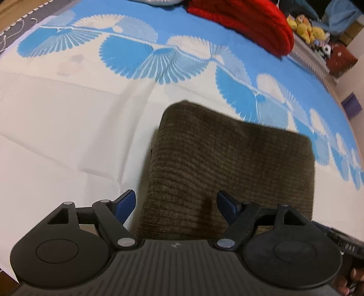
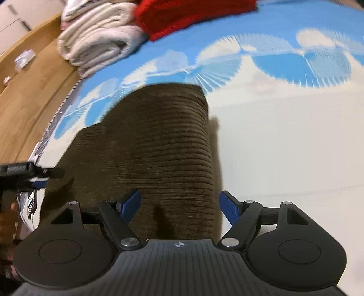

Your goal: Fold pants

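Observation:
Brown corduroy pants point(image 1: 227, 164) lie folded in a thick rectangle on a bed sheet point(image 1: 56, 136) that is white with blue fan patterns. My left gripper point(image 1: 176, 201) hovers open over the near left edge of the pants, with one finger above the sheet and the other above the cloth. In the right wrist view the pants point(image 2: 159, 148) fill the middle. My right gripper point(image 2: 179, 197) stands open over their near right edge, and its pads press on nothing. The left gripper point(image 2: 29, 173) shows at that view's left edge, held by a hand point(image 2: 6, 220).
A folded red blanket point(image 1: 245, 20) and rolled white towels point(image 2: 97, 34) lie at the far side of the bed. Yellow plush toys point(image 1: 304, 27) and a purple box point(image 1: 351, 105) sit beyond the bed's edge. Wooden floor point(image 2: 29, 91) runs alongside the bed.

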